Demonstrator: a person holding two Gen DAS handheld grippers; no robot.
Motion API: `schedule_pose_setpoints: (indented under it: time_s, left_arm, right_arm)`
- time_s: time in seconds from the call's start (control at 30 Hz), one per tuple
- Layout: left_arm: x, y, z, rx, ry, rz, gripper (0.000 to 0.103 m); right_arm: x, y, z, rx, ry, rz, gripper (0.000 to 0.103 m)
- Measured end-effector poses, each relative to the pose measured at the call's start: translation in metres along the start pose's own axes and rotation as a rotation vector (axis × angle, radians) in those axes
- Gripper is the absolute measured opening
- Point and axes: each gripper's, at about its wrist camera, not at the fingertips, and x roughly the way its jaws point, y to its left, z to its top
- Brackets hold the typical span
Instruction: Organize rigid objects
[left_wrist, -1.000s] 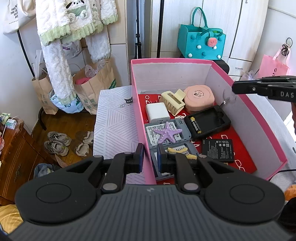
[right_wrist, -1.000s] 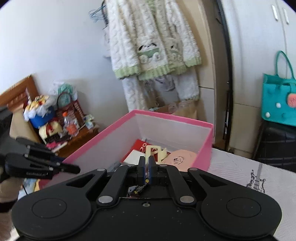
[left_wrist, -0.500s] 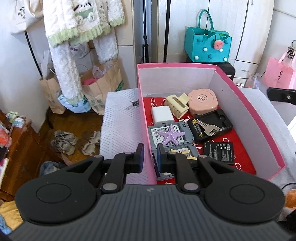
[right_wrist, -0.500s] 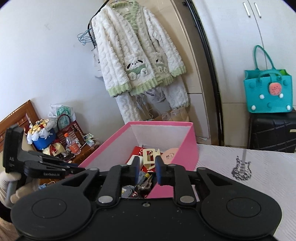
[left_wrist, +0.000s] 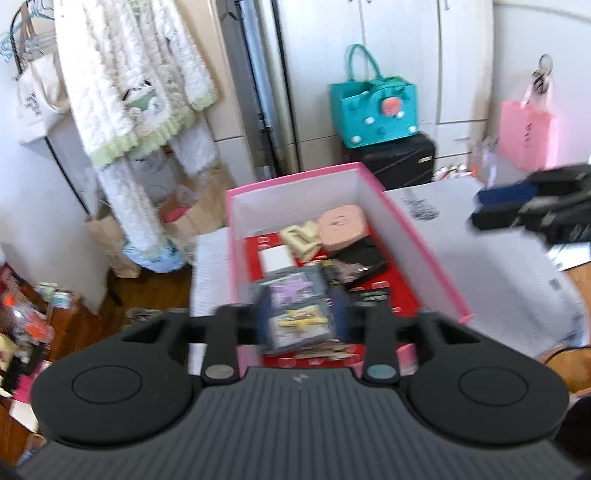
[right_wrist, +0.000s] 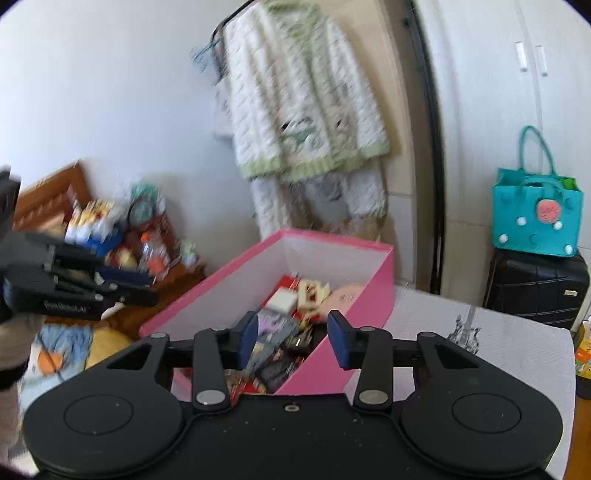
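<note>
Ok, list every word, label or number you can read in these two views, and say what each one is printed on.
None reads with certainty; both views are motion-blurred.
White lettering on the side of the black left gripper: blurred, unreadable.
Black print on the cream tote bag hanging by the wall: too blurred.
Mark on the round pale pink case in the pink cardboard box: too small.
Labels on the dark flat battery: unreadable.

The pink box (left_wrist: 424, 254) stands open at the top, so entry from above is free. Its floor is crowded: a pink round case (left_wrist: 343, 227) and a cream hair clip (left_wrist: 301, 238) at the far end, a white charger (left_wrist: 276, 258) beside them, and grey trays with what seems a purple starfish (left_wrist: 290, 290) nearer, though blur hides detail. Right of the box the white table top (left_wrist: 491, 266) lies bare. A black suitcase (left_wrist: 400, 160) stands behind the box.
</note>
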Motion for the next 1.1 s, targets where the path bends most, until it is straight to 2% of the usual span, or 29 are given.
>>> schedule_pose_setpoints:
  time_s: [0.1,0.17,0.2,0.23,0.27,0.3,0.33,0.43,0.57,0.63,0.7,0.83,0.9,0.97,1.1]
  left_arm:
    - [-0.003,-0.018,0.005,0.005,0.006,-0.017,0.045]
    - [-0.006,-0.028,0.006,0.008,-0.001,-0.035,0.048]
    - [-0.007,-0.032,0.006,0.007,-0.008,-0.034,0.056]
    - [-0.008,-0.036,0.006,0.003,-0.015,-0.028,0.071]
    - [-0.01,-0.039,0.006,-0.006,-0.022,-0.024,0.078]
    - [-0.012,-0.041,0.005,-0.02,-0.029,-0.026,0.09]
    - [-0.012,-0.042,0.004,-0.038,-0.032,-0.031,0.097]
    - [-0.009,-0.044,0.001,-0.094,-0.004,-0.035,0.101]
    - [-0.001,-0.049,-0.003,-0.12,0.058,0.001,0.101]
    - [0.0,-0.052,-0.009,-0.136,0.059,0.012,0.101]
    - [-0.002,-0.058,-0.014,-0.138,0.045,0.021,0.101]
    - [-0.01,-0.073,-0.021,-0.113,-0.024,0.061,0.102]
    - [-0.009,-0.076,-0.024,-0.109,-0.037,0.11,0.103]
    - [-0.006,-0.078,-0.026,-0.117,-0.038,0.19,0.103]
    - [-0.002,-0.075,-0.028,-0.158,0.003,0.129,0.103]
  right_arm:
    - [-0.006,0.007,-0.001,-0.023,0.008,0.016,0.054]
    - [-0.01,0.007,-0.002,-0.018,0.02,0.049,0.073]
    - [-0.011,0.005,-0.003,0.002,0.022,0.052,0.076]
    - [-0.013,0.002,-0.005,0.026,0.024,0.04,0.088]
    - [-0.014,0.001,-0.006,0.046,0.032,0.011,0.101]
    - [-0.015,0.001,-0.007,0.058,0.047,-0.028,0.103]
    - [-0.016,0.001,-0.009,0.06,0.071,-0.065,0.103]
    - [-0.023,0.002,-0.016,0.069,0.125,-0.109,0.103]
    - [-0.05,0.003,-0.026,0.077,0.063,-0.097,0.103]
    - [-0.06,0.001,-0.029,0.117,0.058,-0.115,0.103]
    - [-0.064,0.003,-0.031,0.129,0.04,-0.201,0.103]
    - [-0.061,0.016,-0.04,0.074,0.016,-0.351,0.103]
    - [-0.059,0.019,-0.043,0.088,-0.004,-0.426,0.103]
    - [-0.061,0.017,-0.047,0.126,-0.027,-0.425,0.103]
    - [-0.067,0.008,-0.053,0.221,-0.07,-0.402,0.103]
